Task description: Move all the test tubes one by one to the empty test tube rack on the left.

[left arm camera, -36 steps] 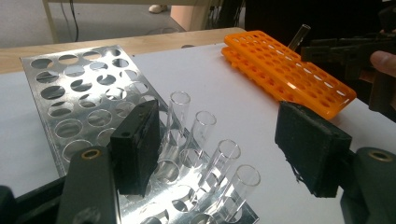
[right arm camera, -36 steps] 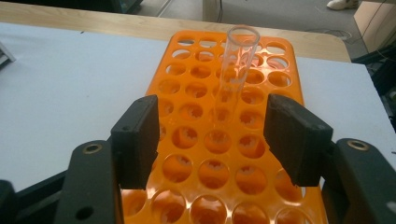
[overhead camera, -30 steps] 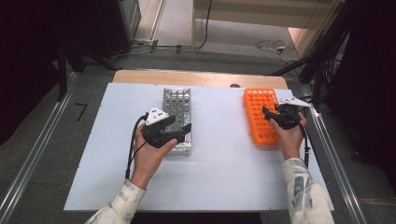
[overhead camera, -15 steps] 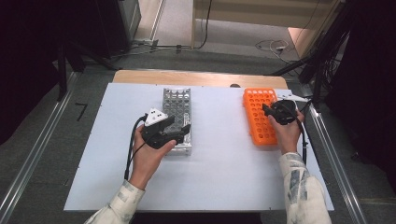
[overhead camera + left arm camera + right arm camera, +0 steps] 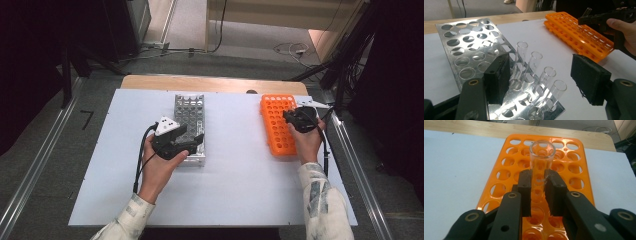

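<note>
The right gripper (image 5: 538,185) has just been closing and now clenches a clear tube (image 5: 541,160) over the orange rack (image 5: 579,187), ready to seat it, while the left gripper (image 5: 541,82) gapes released over the metal rack (image 5: 456,45)

This looks like a lab set up for recording bench work: a white table top (image 5: 225,195) carries a perforated metal test tube rack (image 5: 471,47) with clear glass test tubes (image 5: 534,62) standing in its near holes, and an orange plastic tube rack (image 5: 277,125) lies off to the side. Around the table run aluminium rails (image 5: 35,170) on a grey carpeted floor (image 5: 45,115), with loose cables (image 5: 290,49) trailing over the floor behind and dark equipment standing in the shadows, which reads more as a test rig than a home or office.
</note>
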A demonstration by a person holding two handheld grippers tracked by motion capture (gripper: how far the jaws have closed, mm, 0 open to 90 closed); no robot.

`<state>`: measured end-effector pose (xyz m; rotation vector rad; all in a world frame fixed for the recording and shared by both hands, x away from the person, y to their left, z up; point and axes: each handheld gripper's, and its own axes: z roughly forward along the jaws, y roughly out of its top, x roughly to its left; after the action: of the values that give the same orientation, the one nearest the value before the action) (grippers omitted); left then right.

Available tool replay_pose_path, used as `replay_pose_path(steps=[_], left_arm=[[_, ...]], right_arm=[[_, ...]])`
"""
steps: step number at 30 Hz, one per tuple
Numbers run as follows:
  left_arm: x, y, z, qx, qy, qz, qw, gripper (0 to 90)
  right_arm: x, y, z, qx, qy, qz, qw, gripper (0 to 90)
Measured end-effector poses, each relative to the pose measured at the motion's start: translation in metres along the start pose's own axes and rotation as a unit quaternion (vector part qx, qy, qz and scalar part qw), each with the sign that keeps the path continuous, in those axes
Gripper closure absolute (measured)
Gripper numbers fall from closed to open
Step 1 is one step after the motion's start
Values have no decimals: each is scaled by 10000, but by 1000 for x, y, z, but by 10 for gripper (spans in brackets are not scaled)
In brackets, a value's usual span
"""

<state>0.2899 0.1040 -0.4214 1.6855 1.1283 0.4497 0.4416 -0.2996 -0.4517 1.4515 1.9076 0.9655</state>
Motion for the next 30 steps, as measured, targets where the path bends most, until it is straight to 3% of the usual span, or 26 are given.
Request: replay_pose_path(steps=[7,18,25,30], left_arm=[[0,1,-1,-38,8,0,10000,323],[-1,5,-5,-118,49,5,9999,321],[-4,7,-7,-146,16,24,9999,313],[-9,9,-6,-177,-36,72,9998,305]], right_arm=[[-1,3,-7,-161,31,41,9999,735],[-5,13,-34,-473,129,90,9988,736],[0,14,-54,-574,317,-10,9978,736],[10,10,-68,-589,601,-66,9964,736]])
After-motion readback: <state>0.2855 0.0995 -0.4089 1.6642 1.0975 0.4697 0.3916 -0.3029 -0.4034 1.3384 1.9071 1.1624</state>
